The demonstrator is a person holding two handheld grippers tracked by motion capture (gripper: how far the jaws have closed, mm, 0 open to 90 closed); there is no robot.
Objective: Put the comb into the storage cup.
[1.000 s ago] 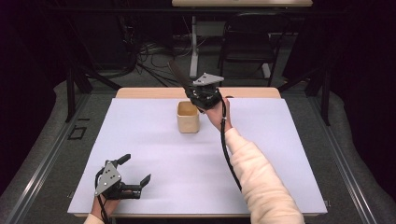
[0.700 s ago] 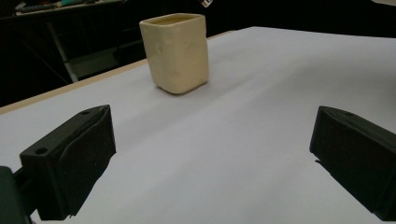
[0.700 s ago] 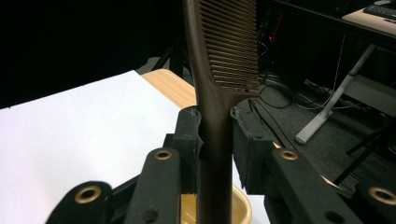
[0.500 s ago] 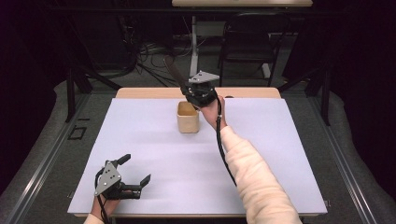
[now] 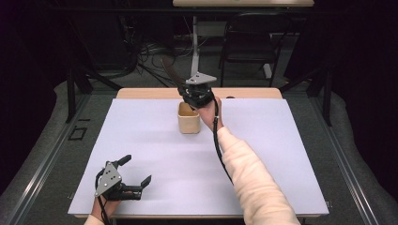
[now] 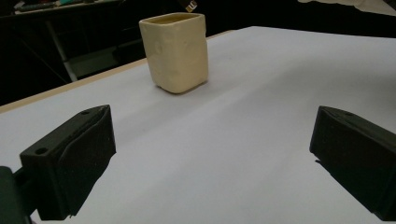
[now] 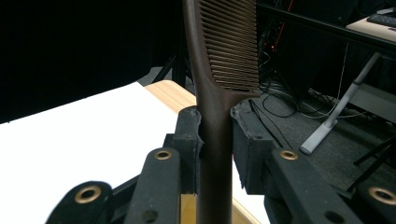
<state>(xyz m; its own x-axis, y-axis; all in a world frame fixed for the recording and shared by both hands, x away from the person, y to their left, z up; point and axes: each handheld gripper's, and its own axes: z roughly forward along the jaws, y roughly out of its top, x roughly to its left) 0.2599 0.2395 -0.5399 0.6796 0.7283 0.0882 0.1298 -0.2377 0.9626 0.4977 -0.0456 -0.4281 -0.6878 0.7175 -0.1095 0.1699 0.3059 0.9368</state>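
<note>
High view: nearest to me, my left gripper (image 5: 133, 180) rests low on the white desk (image 5: 281, 159) by its near left corner, jaws spread wide with nothing between them. In the left gripper view those two black jaws stand far apart over the bare white surface, and the cream cup (image 6: 175, 50) stands upright well beyond them, apart from both.

Farther out, my right forearm in its pale sleeve (image 5: 253, 180) reaches across the desk toward the far edge. There my right gripper (image 5: 187, 93) hangs just above and behind the cream cup (image 5: 188, 118), which stands upright near the middle of the far side of the desk, close to the wooden strip (image 5: 141, 93) at the back. This gripper is clamped on a dark brown comb (image 5: 170, 71). In the right gripper view its jaws press on the comb (image 7: 215, 140) at the handle, from both sides, and the toothed part rises beyond them, teeth turned to the right in that view. In the high view the comb slants up and to the left from the gripper, clear of the cup.
</note>
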